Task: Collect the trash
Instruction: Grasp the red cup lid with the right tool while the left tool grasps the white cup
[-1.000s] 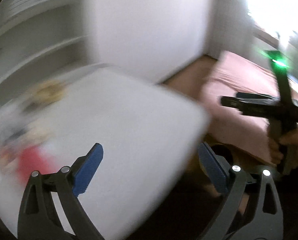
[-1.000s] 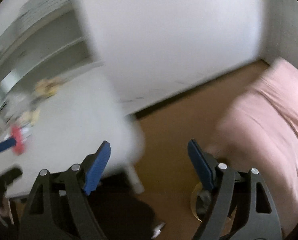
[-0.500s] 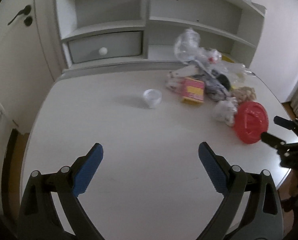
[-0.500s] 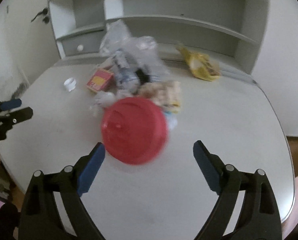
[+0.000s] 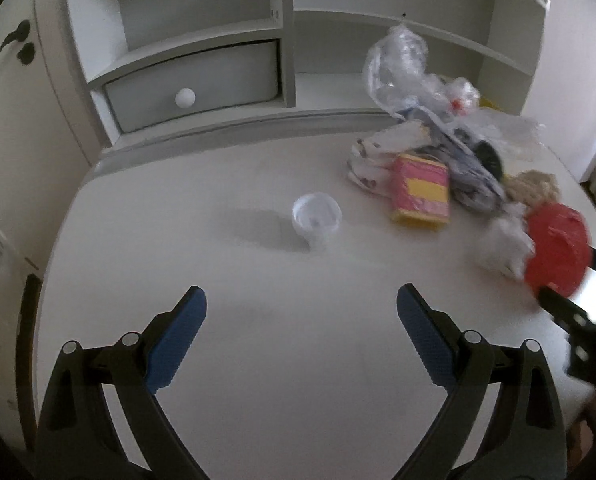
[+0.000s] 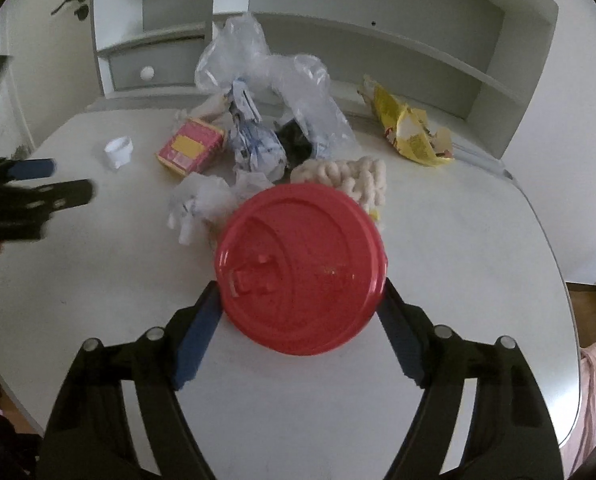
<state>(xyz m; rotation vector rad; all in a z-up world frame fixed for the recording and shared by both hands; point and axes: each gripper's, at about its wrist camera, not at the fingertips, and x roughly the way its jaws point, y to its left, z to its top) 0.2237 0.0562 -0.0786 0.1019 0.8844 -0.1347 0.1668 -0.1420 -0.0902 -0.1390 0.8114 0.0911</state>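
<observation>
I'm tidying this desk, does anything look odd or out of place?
Yes: a heap of trash at the desk's back right, with crumpled plastic bags, a torn yellow wrapper and a small plastic cup tipped over.

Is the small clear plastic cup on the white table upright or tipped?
Upright: the small clear plastic cup stands on its base on the white table, open rim upward.

Dim, flat daylight, grey-white cast in both views. Clear plastic cup (image 5: 317,215) throws soft shadow leftward across desk (image 5: 258,360), so light comes from right. Heavy fisheye bending: shelf unit (image 5: 202,40) curves, black vignette in corners. Left wrist view: motion smear at right edge over red lid (image 5: 558,250) and crumpled tissue (image 5: 502,244). Right wrist view: left gripper (image 6: 64,178) blurred at left edge; lid fairly sharp; pale sheen on desk's right edge. Mild grain throughout.
</observation>
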